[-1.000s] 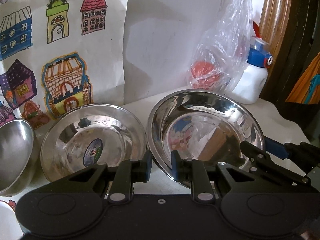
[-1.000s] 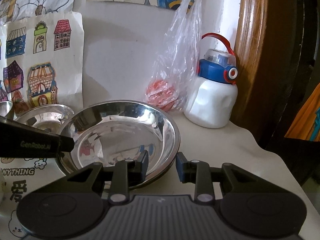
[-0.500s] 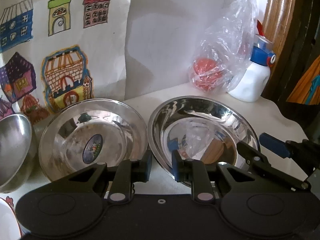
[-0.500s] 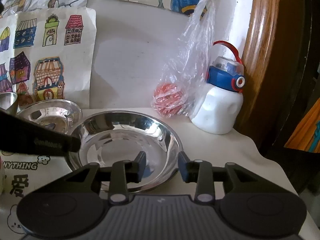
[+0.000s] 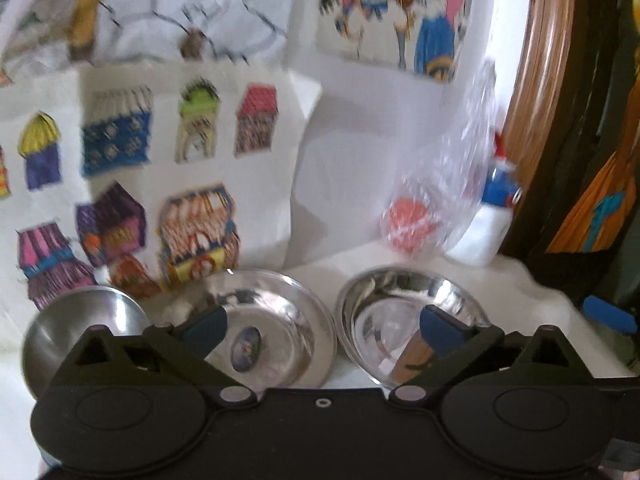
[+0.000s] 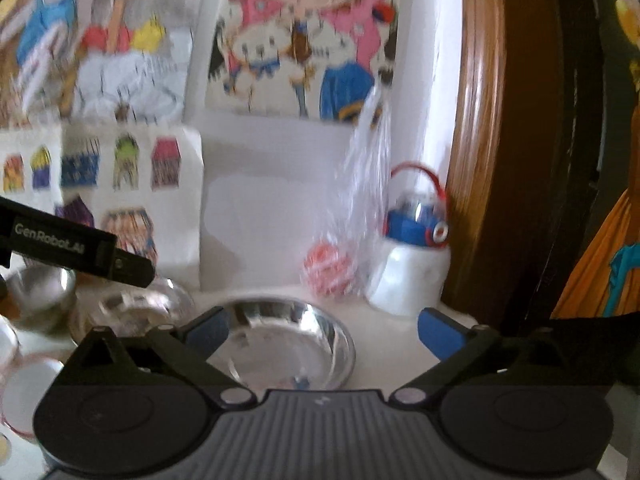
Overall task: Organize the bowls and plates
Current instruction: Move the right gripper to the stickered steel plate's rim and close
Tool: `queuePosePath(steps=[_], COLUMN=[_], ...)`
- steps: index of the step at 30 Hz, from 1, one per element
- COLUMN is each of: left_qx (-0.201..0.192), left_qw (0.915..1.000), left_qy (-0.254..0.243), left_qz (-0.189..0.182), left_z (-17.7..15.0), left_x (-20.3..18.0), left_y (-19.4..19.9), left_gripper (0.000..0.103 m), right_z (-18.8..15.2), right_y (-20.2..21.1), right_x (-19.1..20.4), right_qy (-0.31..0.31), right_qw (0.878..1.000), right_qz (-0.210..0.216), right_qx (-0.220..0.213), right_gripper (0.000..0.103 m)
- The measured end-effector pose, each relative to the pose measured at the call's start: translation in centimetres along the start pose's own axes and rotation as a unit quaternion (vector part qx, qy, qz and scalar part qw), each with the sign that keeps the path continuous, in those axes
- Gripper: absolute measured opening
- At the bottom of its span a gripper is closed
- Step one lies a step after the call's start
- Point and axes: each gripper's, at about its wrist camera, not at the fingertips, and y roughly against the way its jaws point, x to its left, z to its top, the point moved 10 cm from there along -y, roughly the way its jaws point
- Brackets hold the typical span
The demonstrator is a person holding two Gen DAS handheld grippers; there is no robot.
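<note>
Three steel dishes stand in a row on the white table by the wall. A small bowl (image 5: 80, 320) is on the left, a flat plate with a sticker (image 5: 264, 336) in the middle and a deep plate (image 5: 404, 316) on the right. My left gripper (image 5: 322, 326) hangs open above and behind the two plates, holding nothing. In the right wrist view the deep plate (image 6: 288, 344) lies just beyond my open, empty right gripper (image 6: 324, 332). The sticker plate (image 6: 136, 304) and the bowl (image 6: 40, 292) appear blurred at the left.
A white bottle with a blue lid (image 6: 412, 272) and a plastic bag holding something red (image 6: 332, 272) stand at the back right. Paper drawings (image 5: 120, 184) cover the wall. A brown wooden frame (image 6: 480, 160) bounds the right. White round dishes (image 6: 24, 388) lie at the near left.
Both grippers have gone from nearly shut at the deep plate's rim to wide open. Both have drawn back and up, so the dishes look smaller and lower. The deep plate rests on the table.
</note>
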Motion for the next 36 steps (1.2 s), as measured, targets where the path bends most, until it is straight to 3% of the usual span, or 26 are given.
queuePosePath(steps=[5, 13, 19, 28, 36], left_qx=[-0.020, -0.023, 0.022, 0.094, 0.160], left_qw=[0.9997, 0.9960, 0.9893, 0.9827, 0.9765], left_qy=[-0.006, -0.086, -0.140, -0.139, -0.120], left_qz=[-0.008, 0.004, -0.033, -0.078, -0.080], left_z=[1.7, 3.1, 2.8, 1.6, 0.4], left_x=[2.3, 6.5, 8.1, 8.9, 9.5], left_y=[3.0, 3.8, 1.8, -1.8, -4.8], left_gripper=[0.102, 0.102, 0.102, 0.102, 0.102], right_z=[2.4, 1.9, -0.6, -2.7, -4.0], right_y=[2.8, 3.0, 2.6, 0.7, -2.3], right_x=[1.4, 5.4, 7.6, 8.8, 10.5], right_qy=[-0.020, -0.130, -0.175, -0.207, -0.224], right_qw=[0.999, 0.986, 0.977, 0.969, 0.959], right_qz=[0.009, 0.098, 0.110, 0.117, 0.137], right_qx=[-0.033, 0.019, 0.041, 0.074, 0.110], right_gripper=[0.103, 0.103, 0.103, 0.103, 0.103])
